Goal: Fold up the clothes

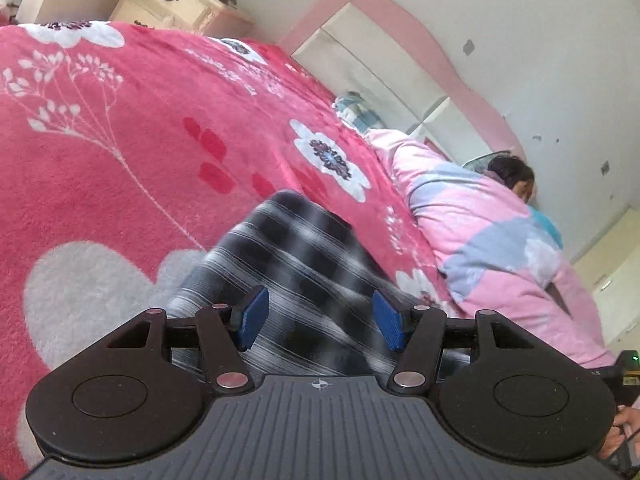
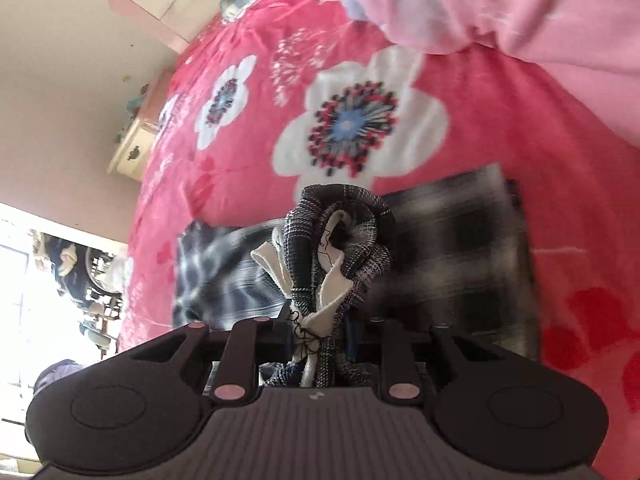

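A black-and-white plaid garment (image 1: 296, 248) lies on the pink flowered blanket (image 1: 120, 140), blurred by motion. My left gripper (image 1: 322, 314) hovers just above its near end, open. Its blue pads (image 1: 256, 316) stand well apart and do not press the cloth. In the right wrist view, my right gripper (image 2: 320, 332) is shut on a bunched fold of the same plaid garment (image 2: 340, 240), white lining showing. The fingertips are hidden by that cloth. The rest of the garment spreads flat on the blanket (image 2: 248, 168) behind the bunch.
A rolled pink and grey-blue quilt (image 1: 480, 232) lies along the bed's right side, with a person's head (image 1: 512, 172) at its far end. A pink headboard (image 1: 400, 40) and a cream nightstand (image 1: 168, 0) stand behind. A hand (image 1: 628, 420) shows at the lower right.
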